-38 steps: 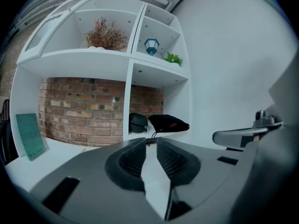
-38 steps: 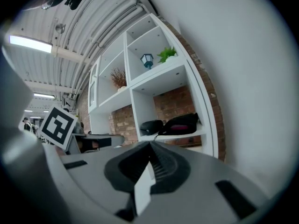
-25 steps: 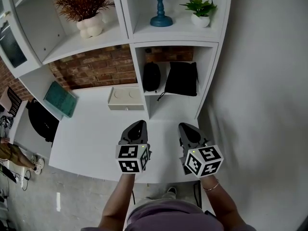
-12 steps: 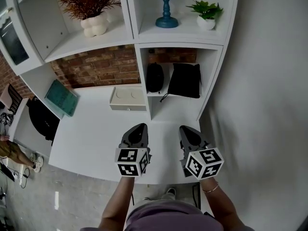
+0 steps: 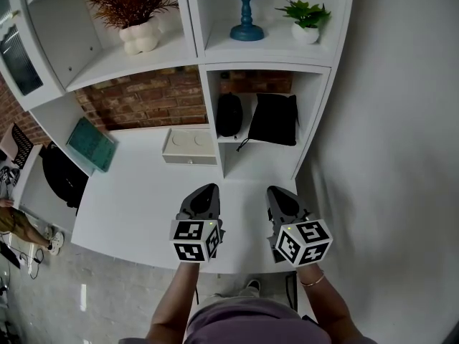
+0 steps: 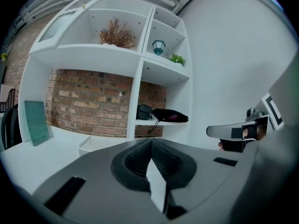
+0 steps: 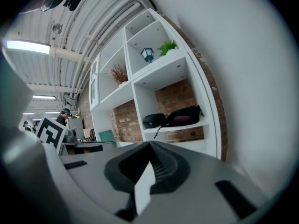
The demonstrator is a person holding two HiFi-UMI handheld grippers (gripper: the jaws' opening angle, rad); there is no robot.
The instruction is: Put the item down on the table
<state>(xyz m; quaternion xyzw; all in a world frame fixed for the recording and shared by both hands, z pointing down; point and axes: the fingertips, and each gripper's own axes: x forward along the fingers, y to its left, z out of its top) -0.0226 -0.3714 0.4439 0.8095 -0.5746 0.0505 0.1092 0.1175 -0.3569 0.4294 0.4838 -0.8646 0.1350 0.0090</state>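
Head view: left gripper and right gripper closed, empty, over the table; item likely needs fetching first.

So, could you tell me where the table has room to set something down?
Widest bare patch of table: between the cream box, teal book and left gripper. Also bare: the strip ahead of the right gripper. Crowded: the cubby with two black pouches.
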